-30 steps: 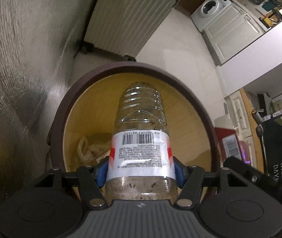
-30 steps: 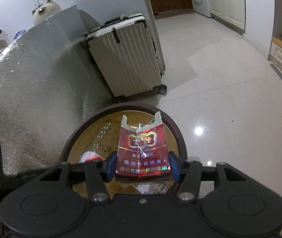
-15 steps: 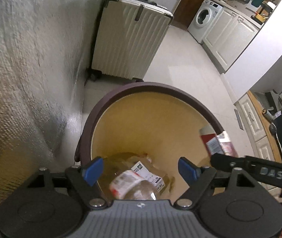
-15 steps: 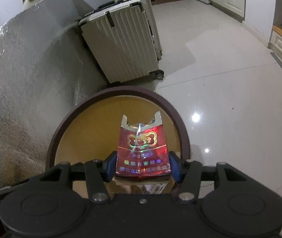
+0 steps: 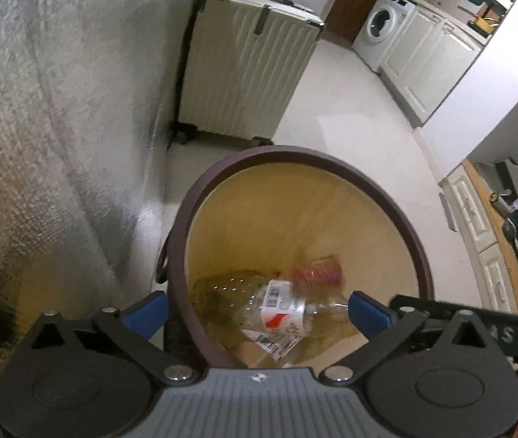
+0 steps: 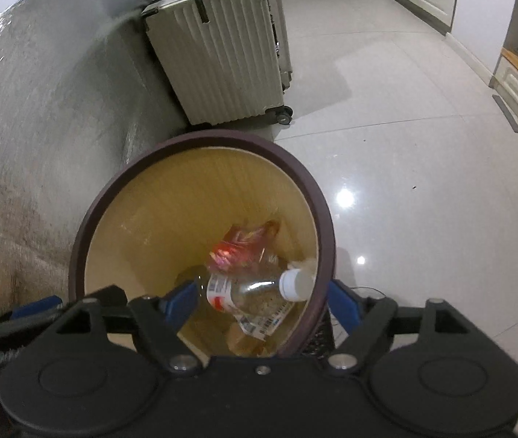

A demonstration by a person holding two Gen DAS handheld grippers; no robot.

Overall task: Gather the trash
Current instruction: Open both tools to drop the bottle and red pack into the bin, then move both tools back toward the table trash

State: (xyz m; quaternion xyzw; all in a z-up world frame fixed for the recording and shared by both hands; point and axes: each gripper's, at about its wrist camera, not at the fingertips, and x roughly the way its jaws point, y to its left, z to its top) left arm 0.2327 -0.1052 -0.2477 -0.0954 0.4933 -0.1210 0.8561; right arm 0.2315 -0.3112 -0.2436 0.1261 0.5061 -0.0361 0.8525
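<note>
Now both tools hang over the bin (image 6: 200, 197) with jaws just spread and nothing between them — left gripper (image 5: 257, 308), right gripper (image 6: 261, 301) — since the bottle (image 6: 255, 290) and red packet (image 6: 239, 246) lie inside it, dropped as trash.

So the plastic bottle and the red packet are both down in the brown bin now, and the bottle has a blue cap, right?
Nearly. The plastic bottle and the red packet do lie in the brown bin, but the bottle's cap is white, not blue, as the right wrist view shows. The blue parts nearby are pads of the hand-held gripper.
</note>
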